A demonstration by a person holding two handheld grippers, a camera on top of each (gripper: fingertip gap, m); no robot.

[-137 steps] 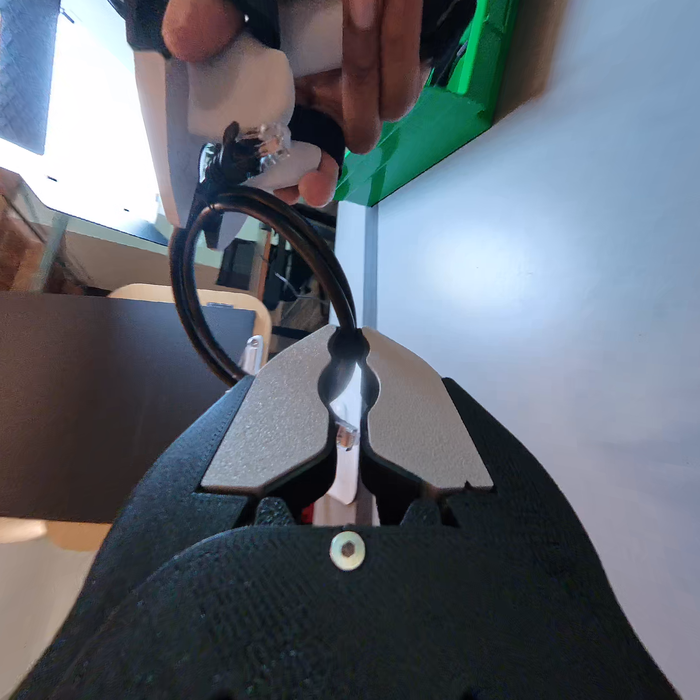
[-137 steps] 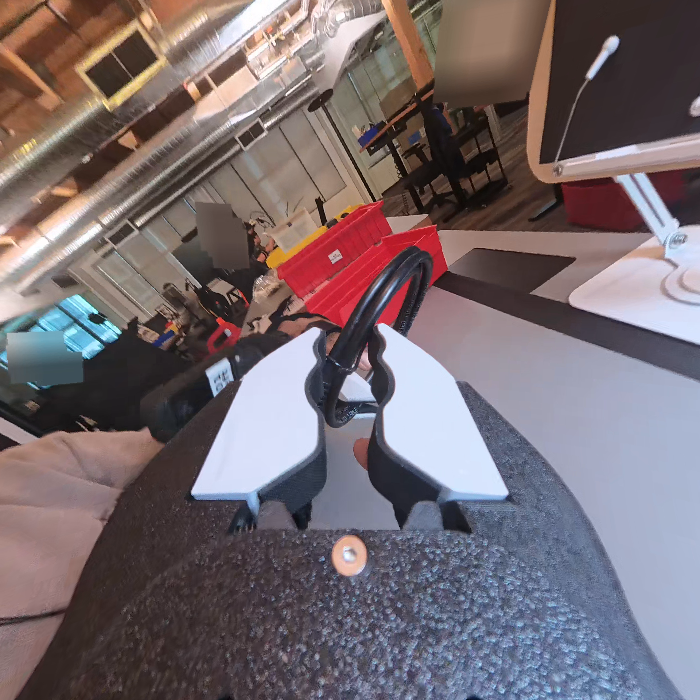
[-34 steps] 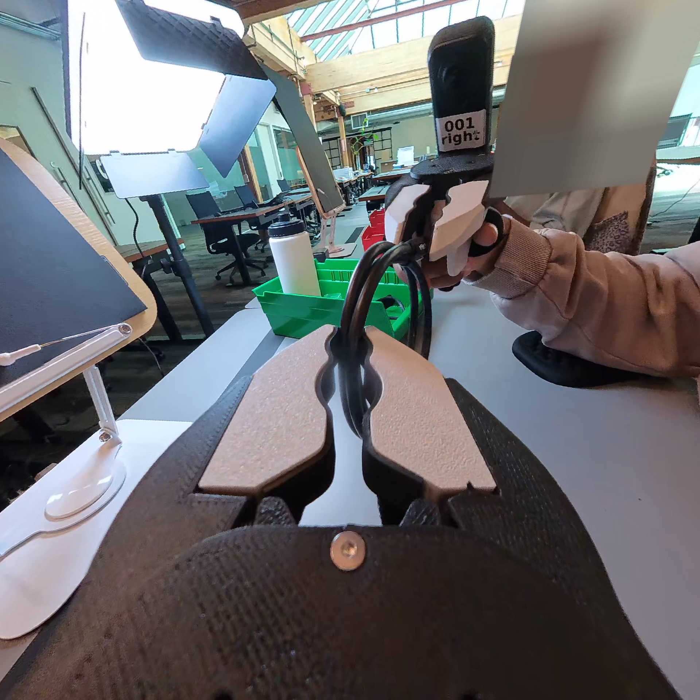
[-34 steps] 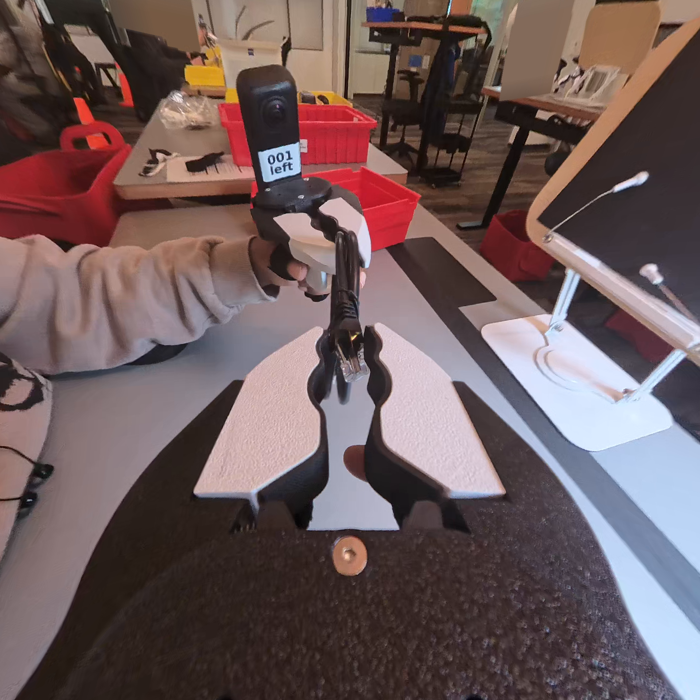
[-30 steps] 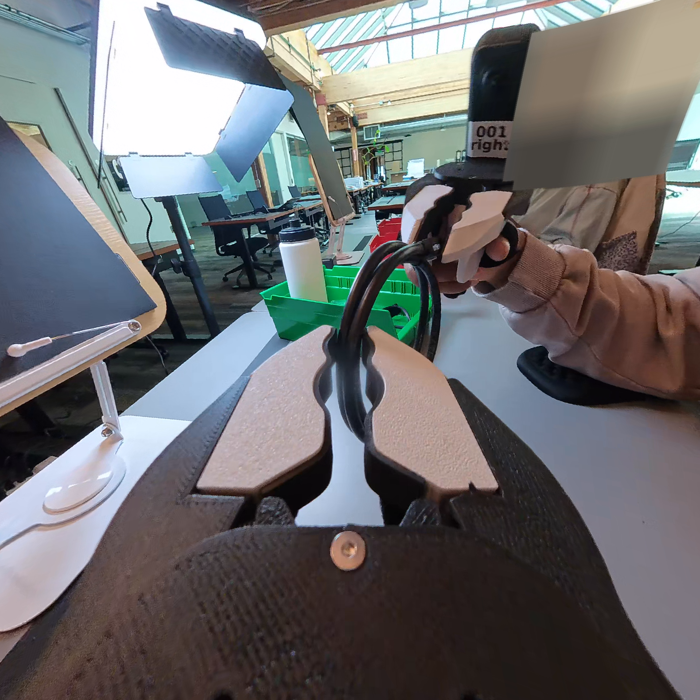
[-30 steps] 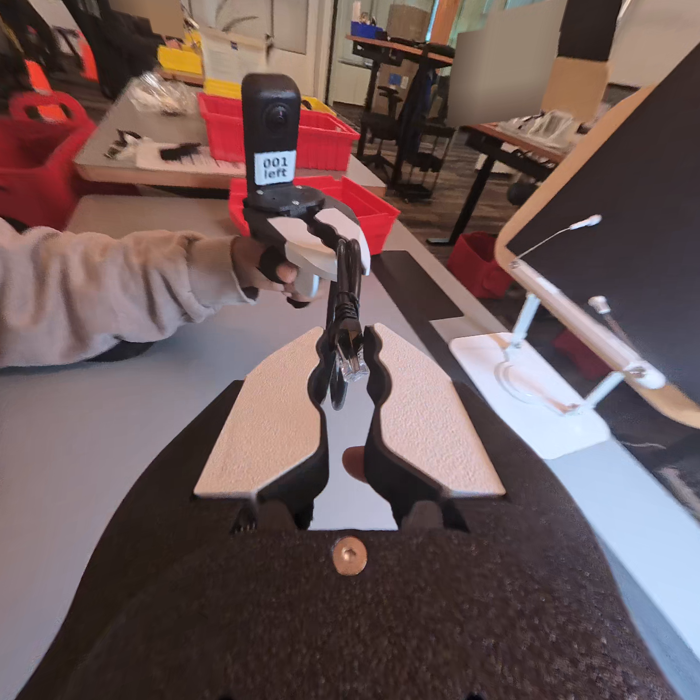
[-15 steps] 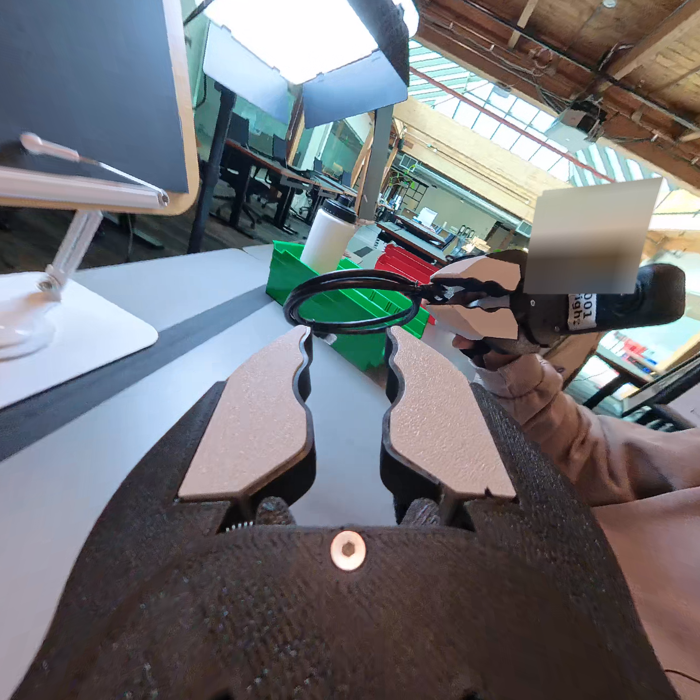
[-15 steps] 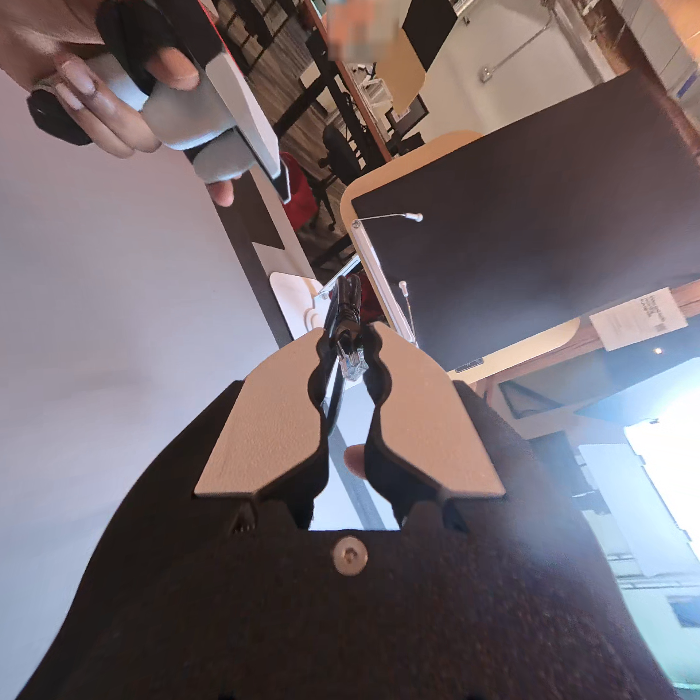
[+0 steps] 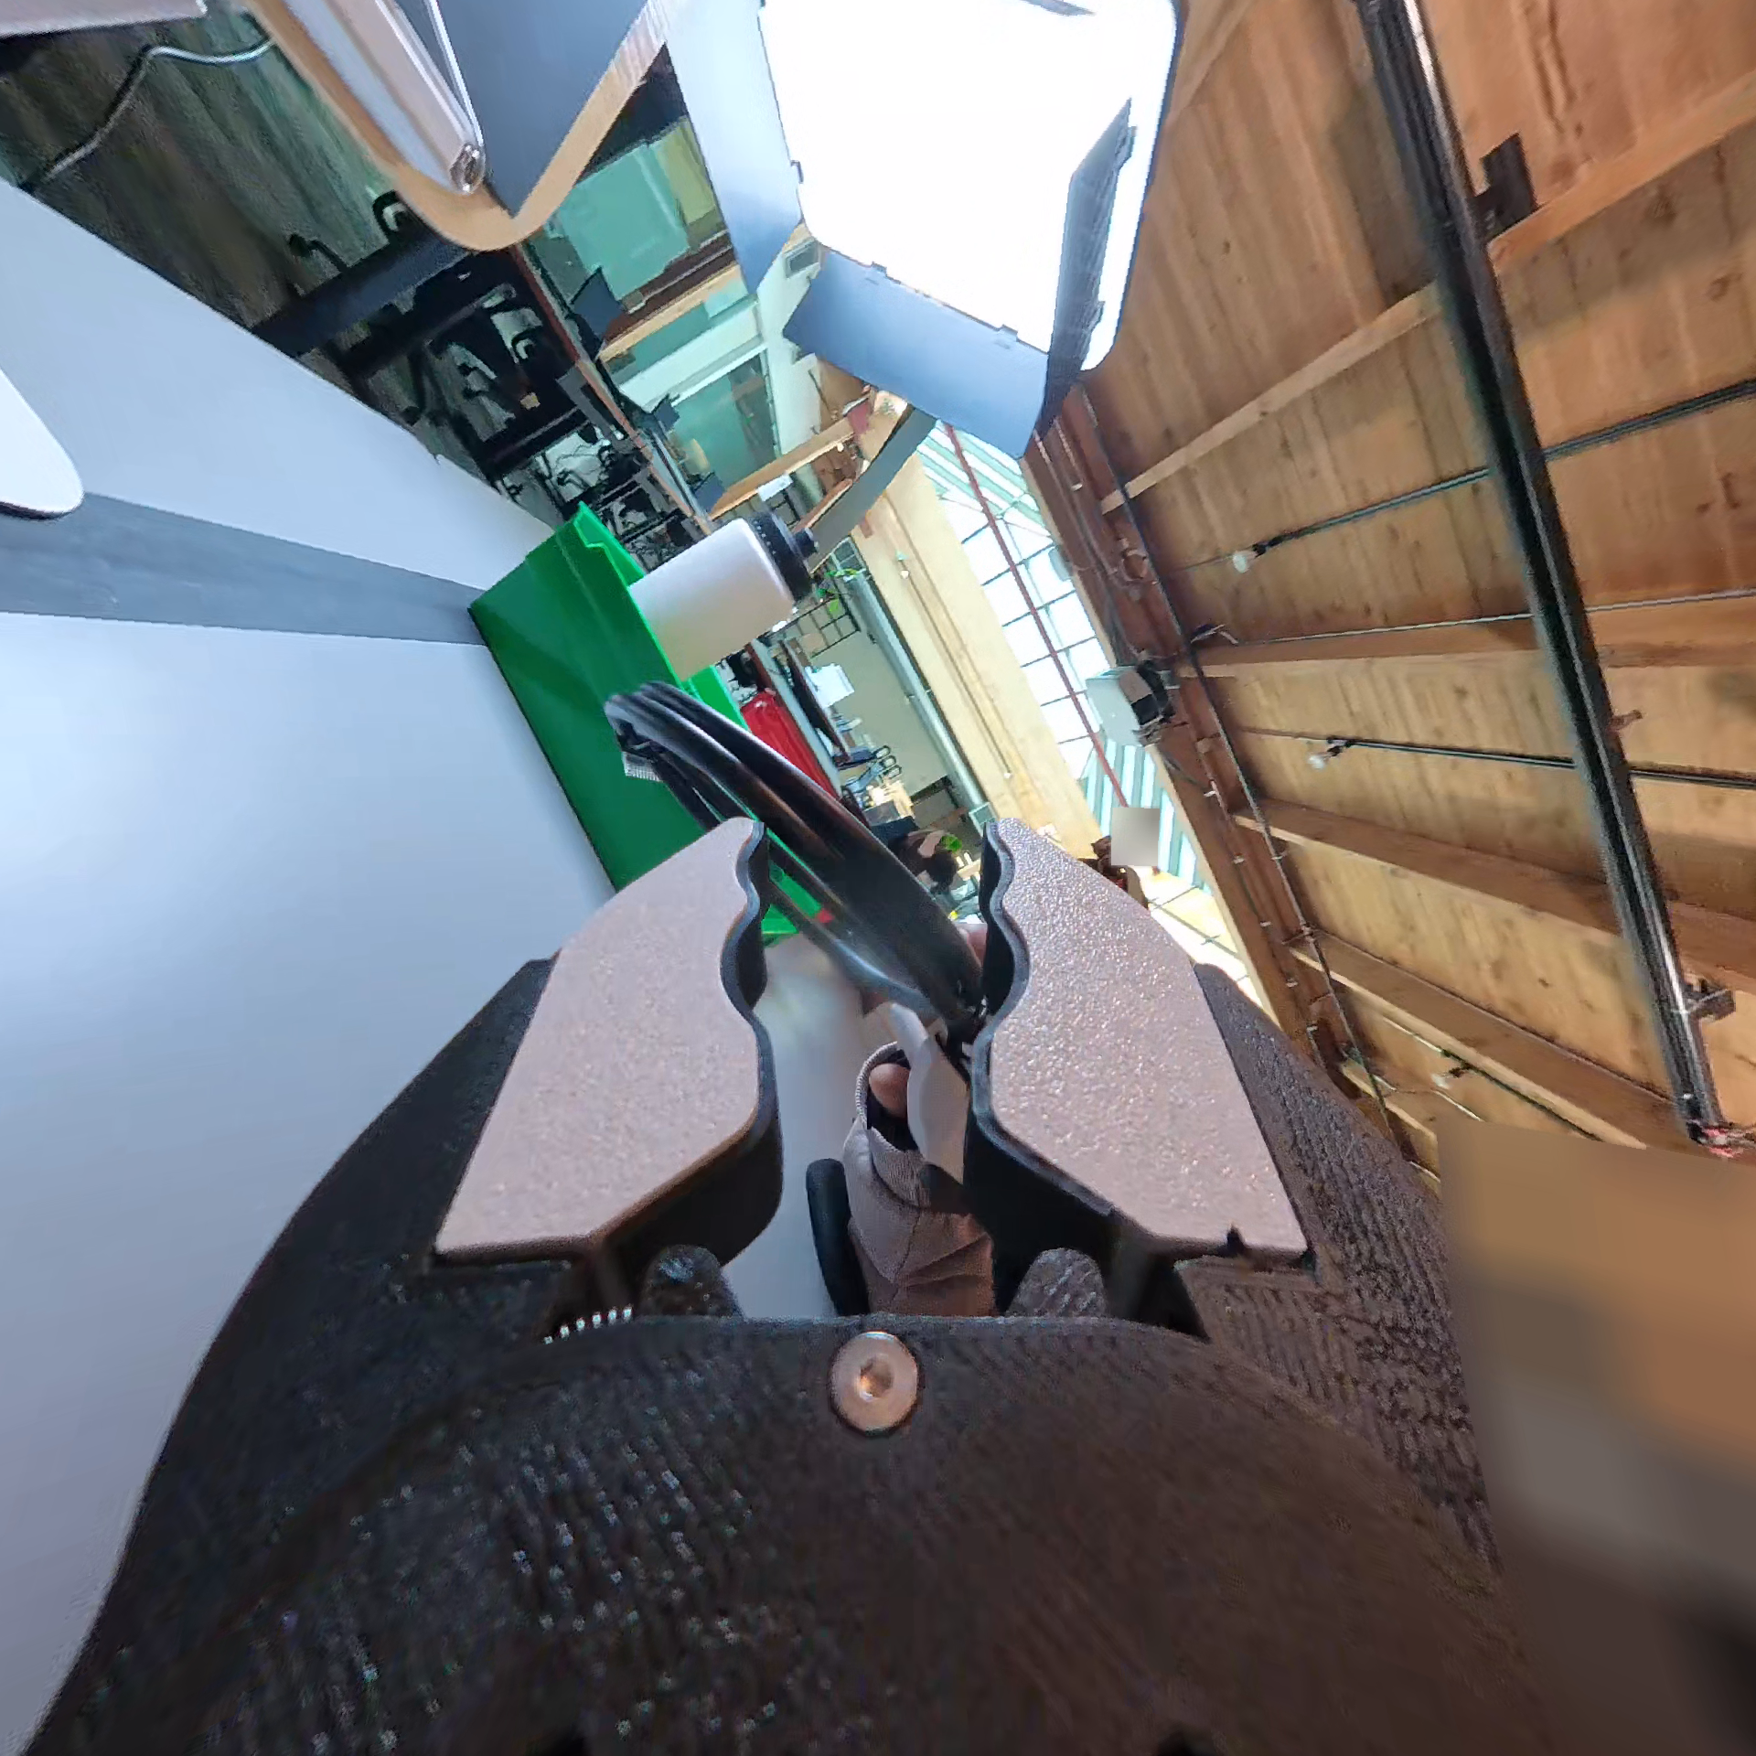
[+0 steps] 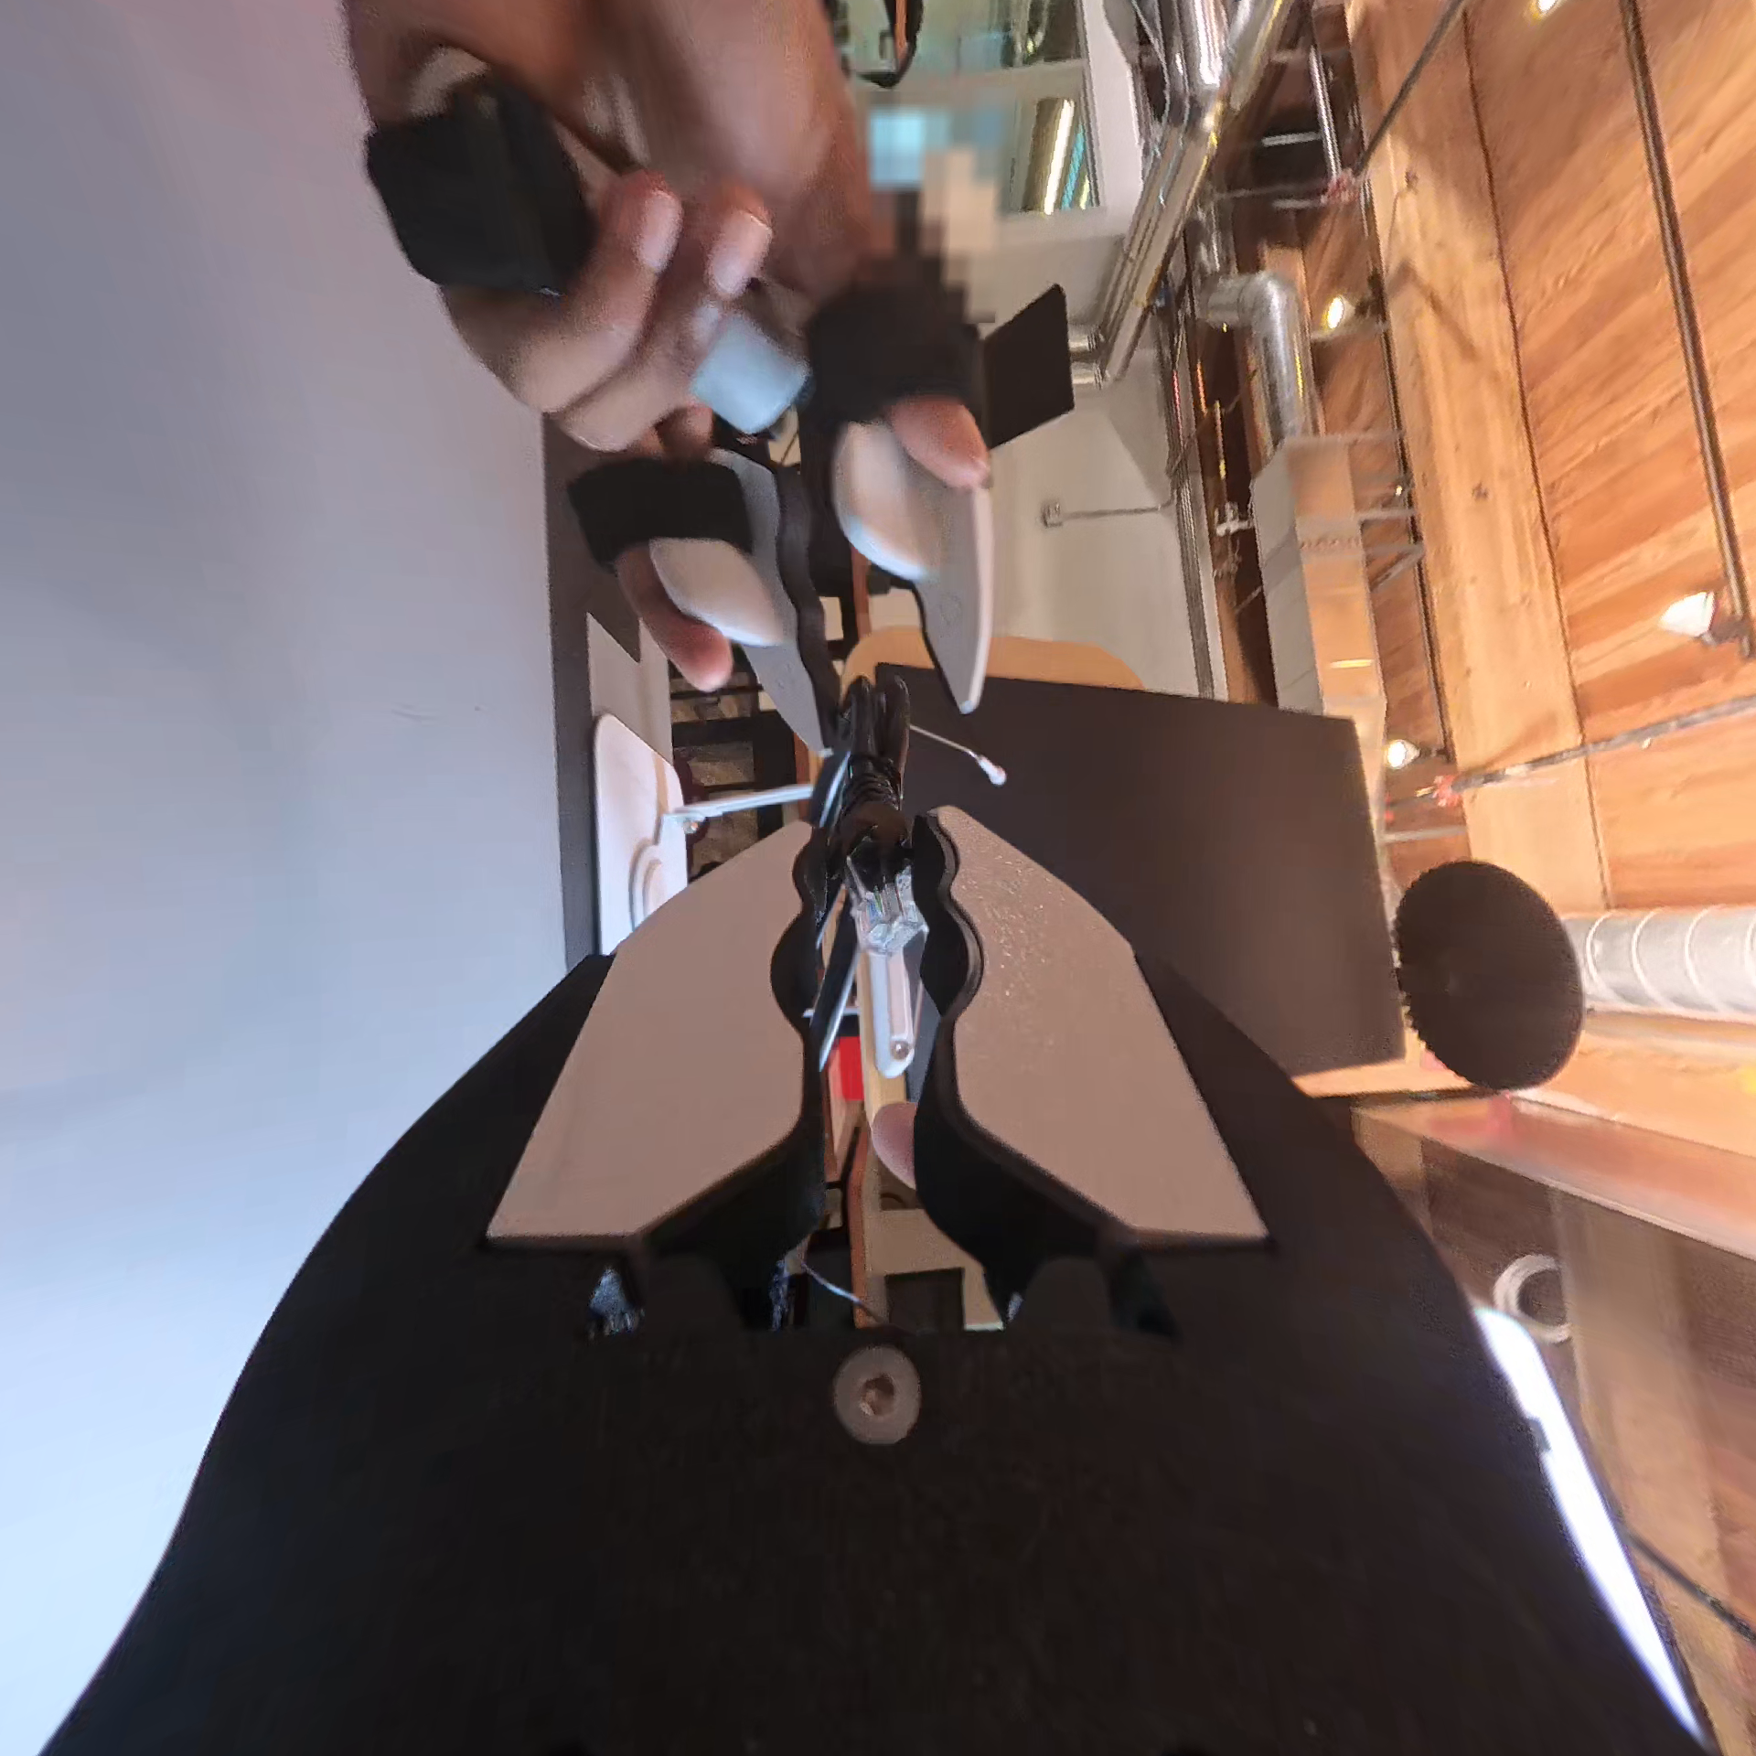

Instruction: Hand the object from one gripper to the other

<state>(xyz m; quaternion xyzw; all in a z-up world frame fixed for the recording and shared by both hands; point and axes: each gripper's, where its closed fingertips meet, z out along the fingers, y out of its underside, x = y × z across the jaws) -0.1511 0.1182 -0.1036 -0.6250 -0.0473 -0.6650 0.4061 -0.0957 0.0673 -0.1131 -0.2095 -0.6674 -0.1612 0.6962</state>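
We hold the coiled black cable (image 10: pixel 867 808) in our right gripper (image 10: pixel 869 855), whose fingers (image 10: pixel 684 1036) are closed to a narrow slot and pinch the bundled strands right at their tips; the clear plug (image 10: pixel 884 917) on the cable's end points back into the slot between the two fingers. The loop runs forward from those tips, held in the air off the grey table (image 10: pixel 238 665). In the left wrist view our left gripper (image 9: pixel 869 884) has its fingers (image 9: pixel 618 1045) spread wide apart and grips nothing; the cable's loop (image 9: pixel 798 836) crosses the gap between them on a slant, close against the right-hand finger's inner edge, though we cannot tell whether it touches. In the right wrist view that left gripper (image 10: pixel 884 665) appears beyond the cable, held in a hand (image 10: pixel 646 285), its pale fingers parted on either side of the loop's far end. Farther off, on the table, stands a green bin (image 9: pixel 589 722) with a white bottle (image 9: pixel 713 594) by it.
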